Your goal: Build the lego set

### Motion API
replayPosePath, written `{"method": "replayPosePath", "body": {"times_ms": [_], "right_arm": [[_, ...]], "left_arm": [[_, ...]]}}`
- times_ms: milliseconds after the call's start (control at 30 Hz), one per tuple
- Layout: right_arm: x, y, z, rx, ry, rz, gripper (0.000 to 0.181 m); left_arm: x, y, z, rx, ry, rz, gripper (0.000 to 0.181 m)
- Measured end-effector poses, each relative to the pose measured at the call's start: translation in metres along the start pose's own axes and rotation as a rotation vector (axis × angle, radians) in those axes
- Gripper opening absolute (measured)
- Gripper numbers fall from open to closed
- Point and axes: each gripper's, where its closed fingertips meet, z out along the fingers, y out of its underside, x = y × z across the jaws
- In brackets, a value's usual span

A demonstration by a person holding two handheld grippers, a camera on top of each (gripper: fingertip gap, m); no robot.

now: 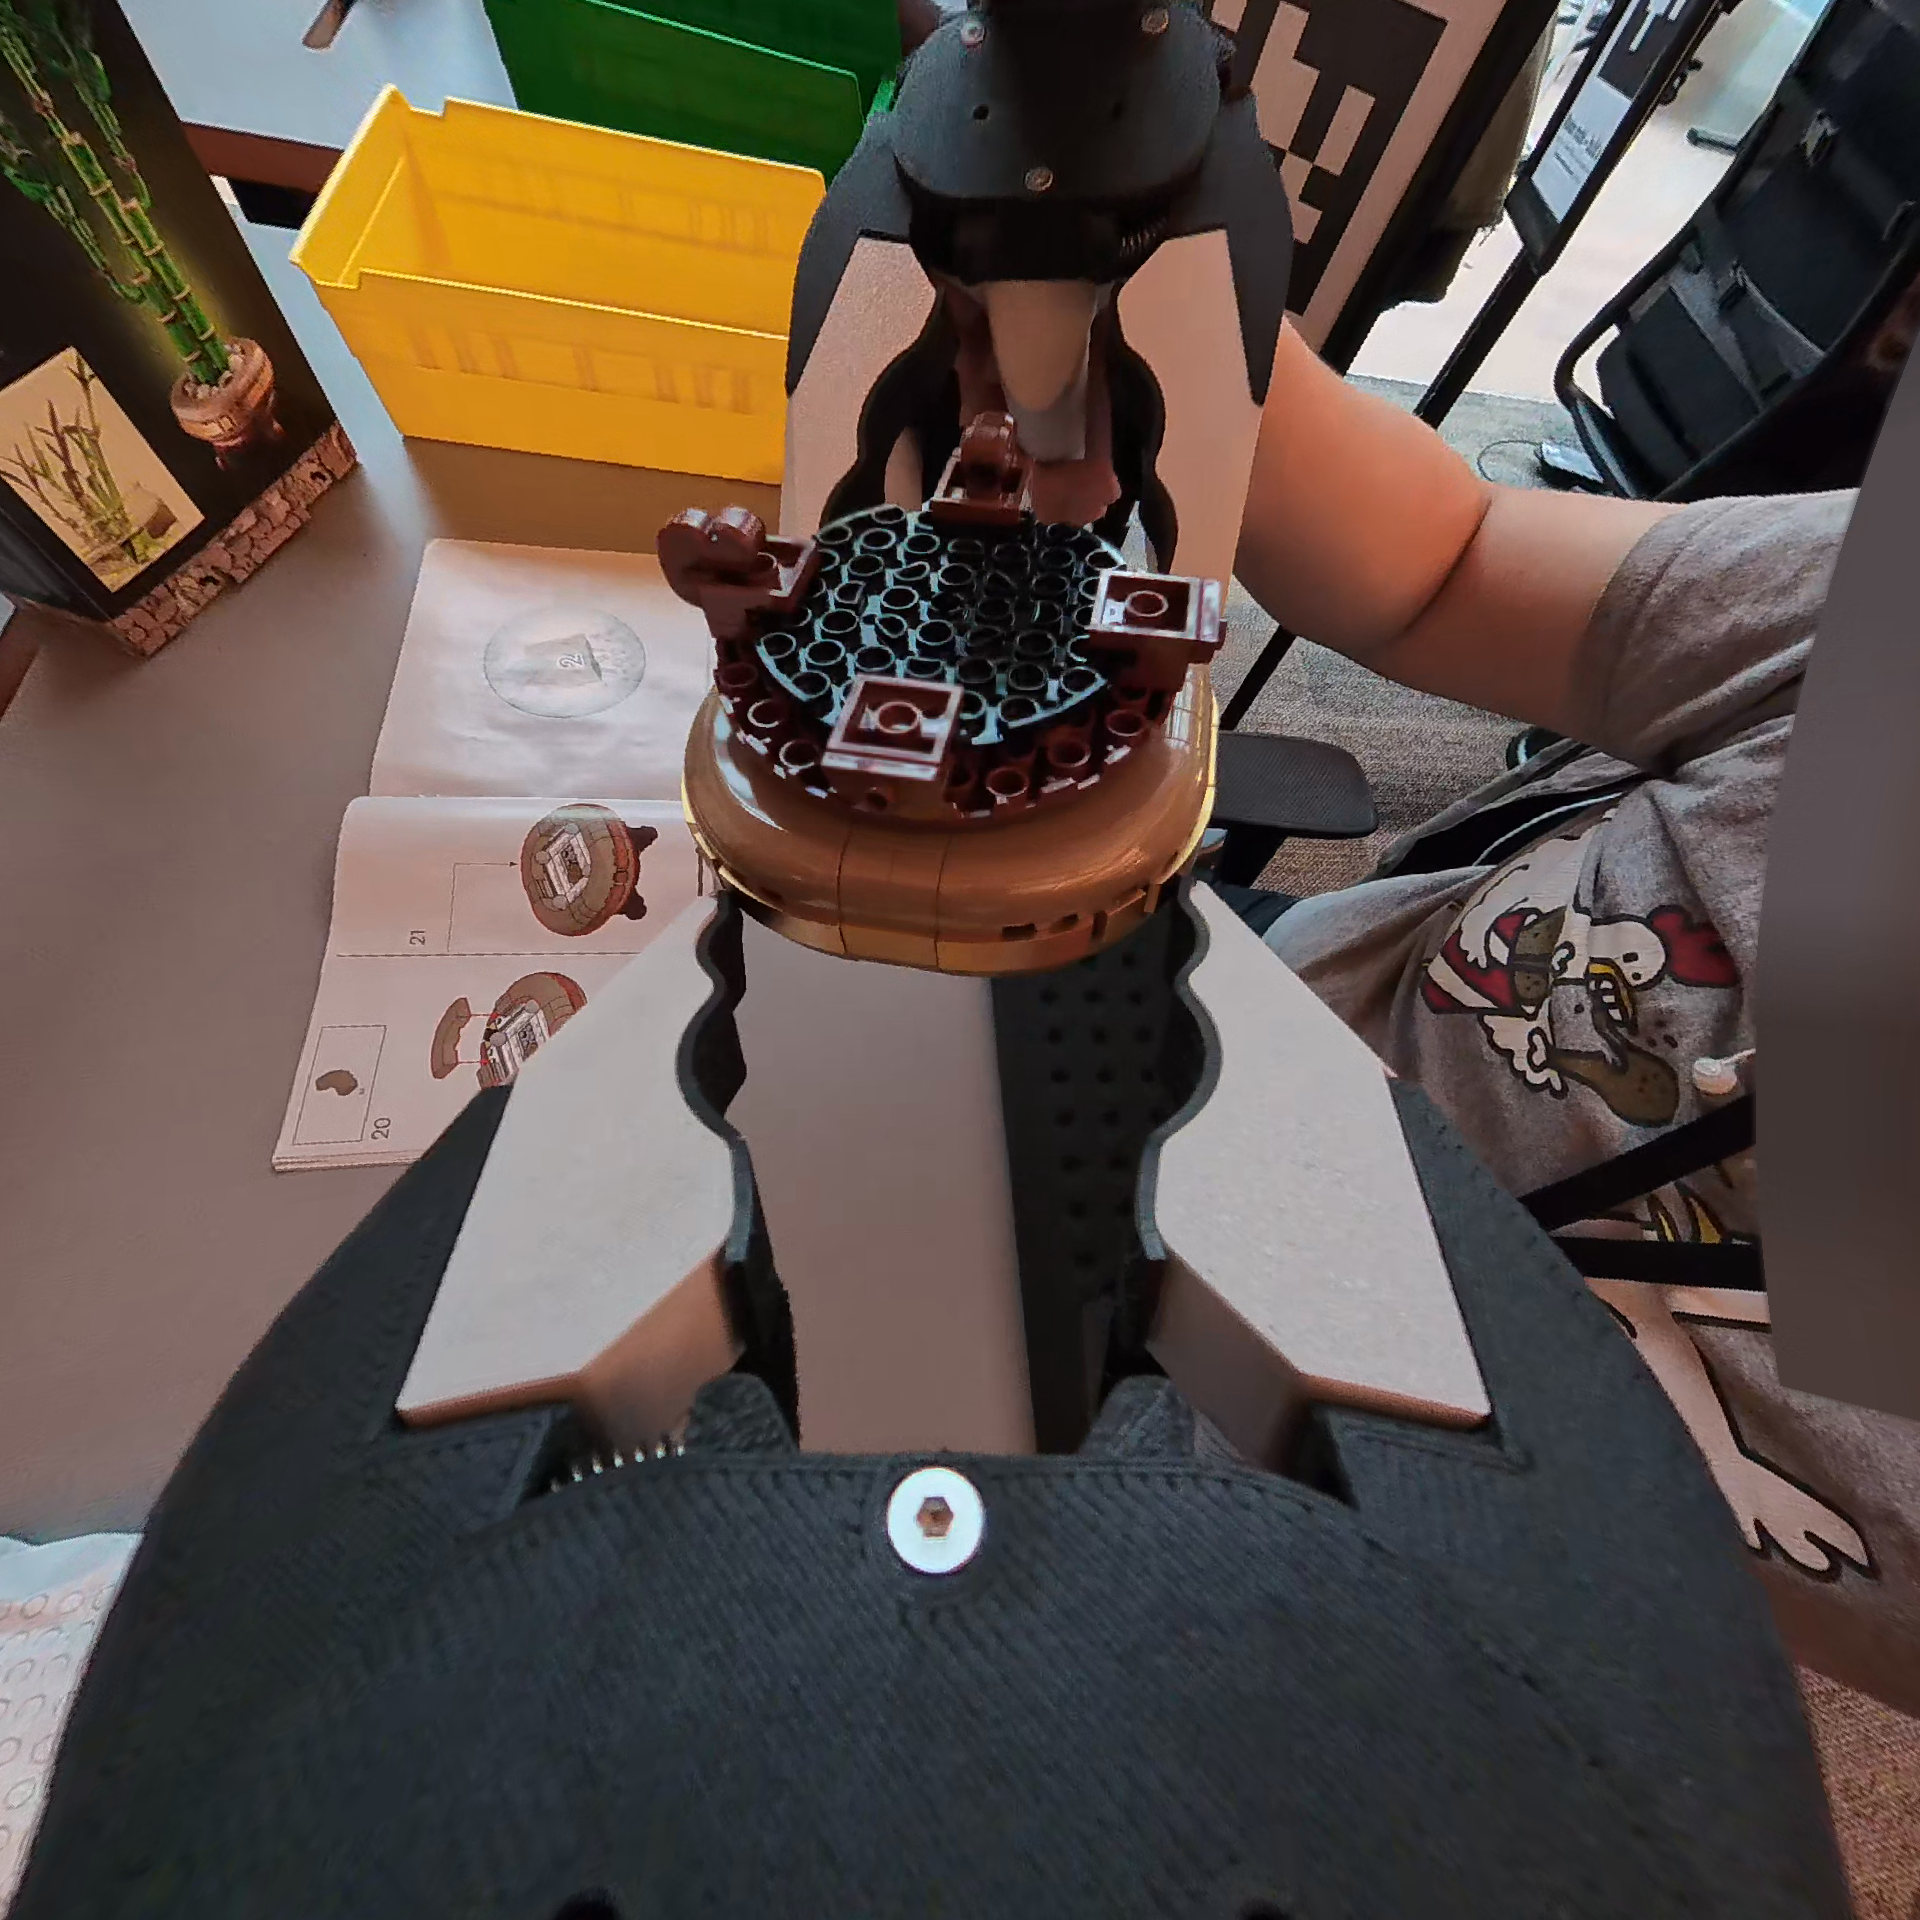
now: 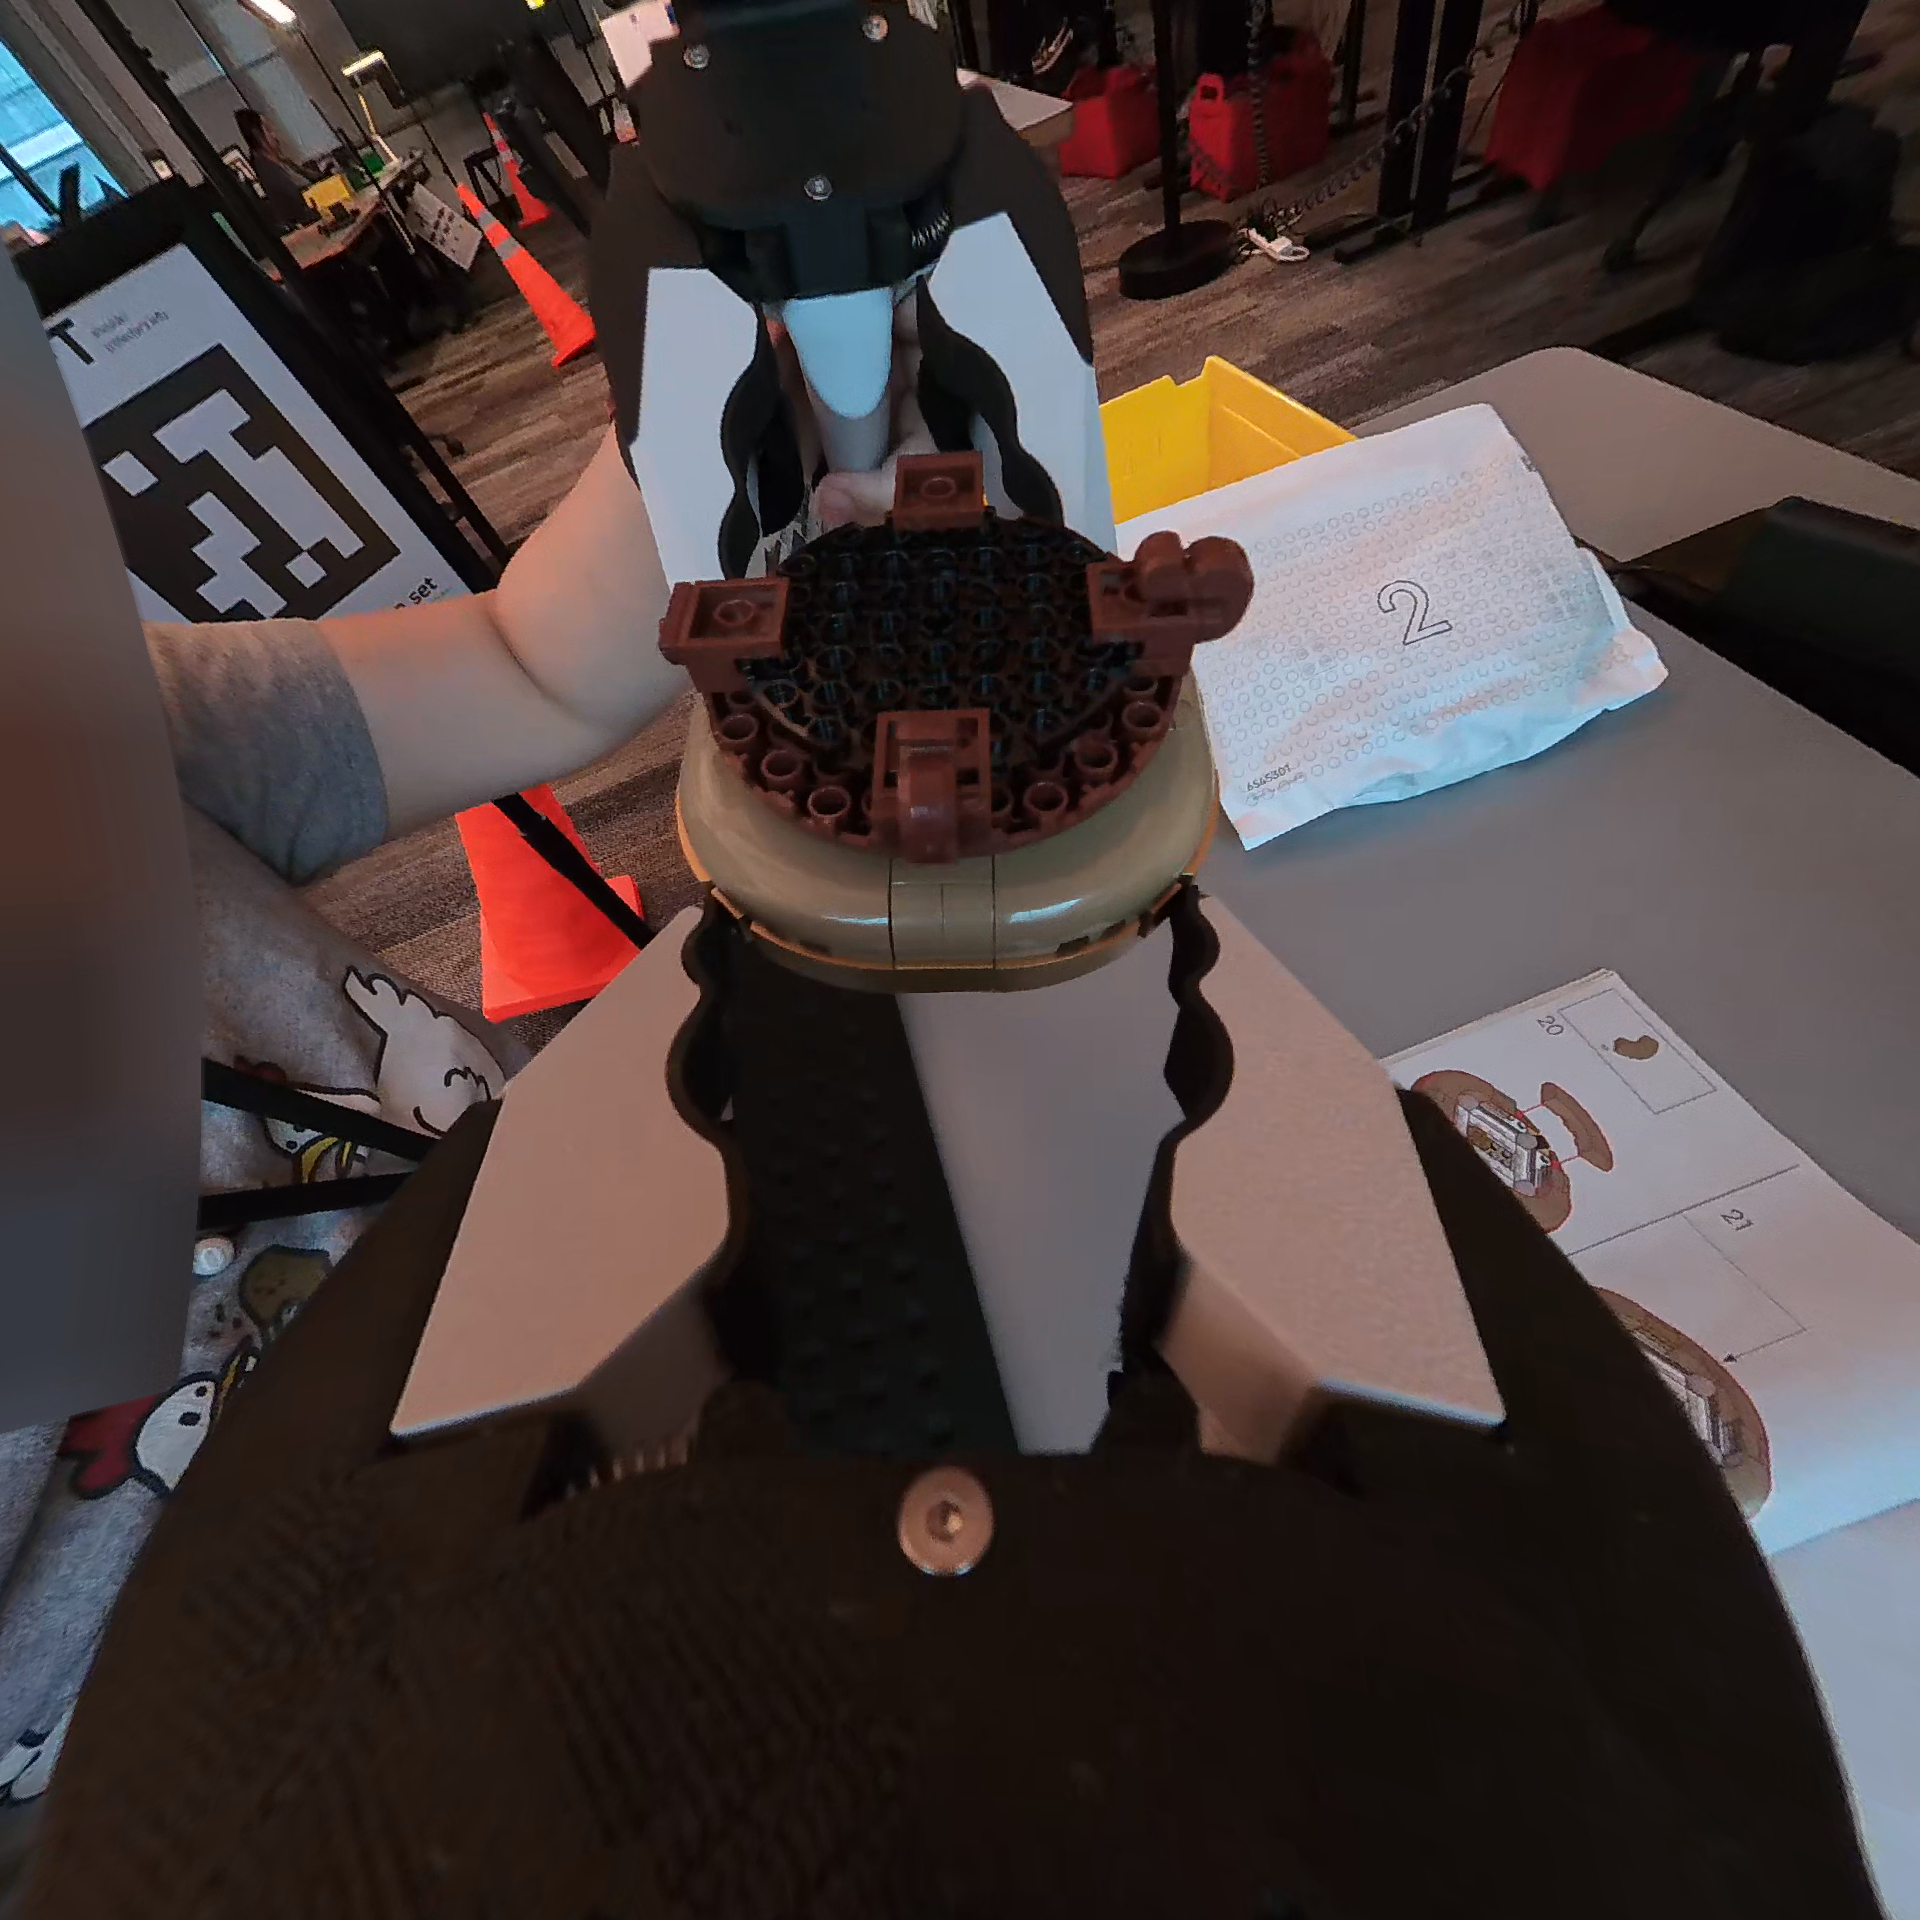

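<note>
- Tan and reddish-brown, the round lego pot base (image 1: 948, 790) was held up in the air between the two grippers, upside down, so that its studless underside and four foot brackets faced up where feet could be pressed on.
- The left gripper (image 1: 951, 935) gripped the tan rim on the near side in its own view, jaws clenched on it; I judged this grip was there to steady the model while the other tool worked.
- The right gripper (image 2: 940, 935) met the rim from the opposite side, jaws likewise closed on the tan ring, so the pot base was pinched from both ends and touched nothing on the table.
- One curved brown foot (image 1: 717, 551) already sat on a bracket; a second small brown piece (image 1: 987, 447) stood at the bracket nearest the right gripper, though the view was too cramped to tell whether it was fully seated.
- The other two brackets were bare, so I took the feet step to be under way.
- Both tools were held level, pointing at each other, with the person's bare forearm (image 1: 1382, 520) reaching in from the side.
- The open instruction booklet (image 1: 488, 966) lay on the grey table (image 1: 156, 935) just below, near the yellow bin (image 1: 561, 281), the numbered paper bag (image 2: 1423, 634) and the set's box (image 1: 135, 343).
</note>
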Motion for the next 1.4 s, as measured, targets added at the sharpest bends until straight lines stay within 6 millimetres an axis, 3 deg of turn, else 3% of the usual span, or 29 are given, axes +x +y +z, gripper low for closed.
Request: {"method": "replayPosePath", "body": {"times_ms": [333, 533, 633, 900, 1067, 1400], "right_arm": [[0.002, -0.001, 0.002, 0.021, 0.0, -0.021, 0.084], [0.008, 0.021, 0.012, 0.043, 0.013, -0.136, 0.084], [0.011, 0.032, 0.017, 0.048, 0.0, -0.153, 0.084], [0.035, 0.077, 0.043, -0.018, -0.044, -0.109, 0.084], [0.053, 0.118, 0.065, -0.083, -0.088, -0.089, 0.083], [0.072, 0.191, 0.112, -0.217, -0.195, -0.041, 0.082]], "left_arm": [[-0.002, 0.002, -0.001, 0.016, -0.015, 0.009, 0.081], [-0.005, 0.034, 0.015, -0.035, -0.087, 0.071, 0.081], [-0.007, 0.047, 0.023, 0.021, -0.094, 0.062, 0.081], [-0.026, 0.096, 0.047, 0.058, -0.097, -0.007, 0.081], [-0.04, 0.121, 0.055, 0.125, -0.126, -0.01, 0.081], [-0.055, 0.188, 0.076, 0.028, -0.16, -0.09, 0.08]]}}
